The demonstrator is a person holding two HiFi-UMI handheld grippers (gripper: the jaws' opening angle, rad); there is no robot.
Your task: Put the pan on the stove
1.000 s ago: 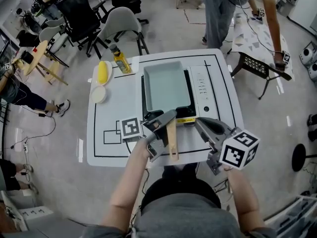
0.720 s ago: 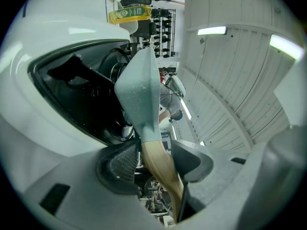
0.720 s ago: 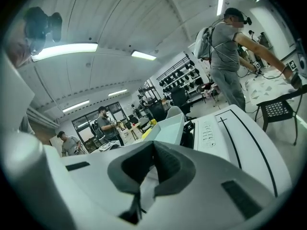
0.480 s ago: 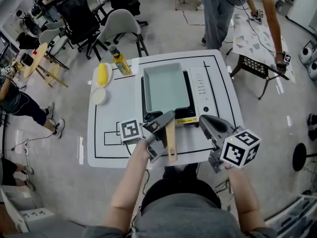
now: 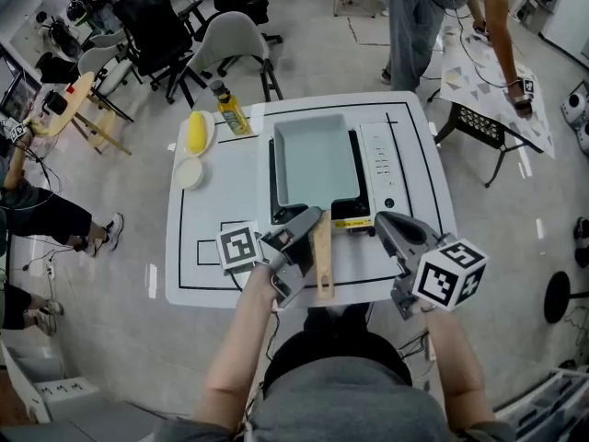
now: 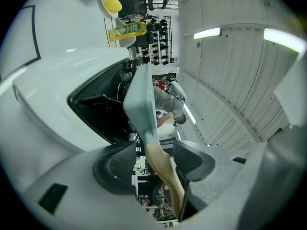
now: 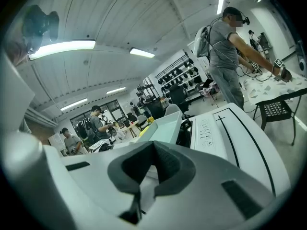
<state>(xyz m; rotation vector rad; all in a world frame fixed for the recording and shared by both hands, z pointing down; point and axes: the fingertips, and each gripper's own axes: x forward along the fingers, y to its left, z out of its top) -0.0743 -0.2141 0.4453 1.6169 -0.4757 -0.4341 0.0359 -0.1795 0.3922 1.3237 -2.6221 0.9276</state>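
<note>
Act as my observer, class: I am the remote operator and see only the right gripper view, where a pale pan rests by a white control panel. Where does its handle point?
Observer: In the head view, the pan sits in the black recess of the stove. Its wooden handle points back toward the person.
Operator: Does the left gripper grip that handle?
Observer: No. In the left gripper view, the jaws of the left gripper have just been opening. The handle lies between the pads, unclamped.
</note>
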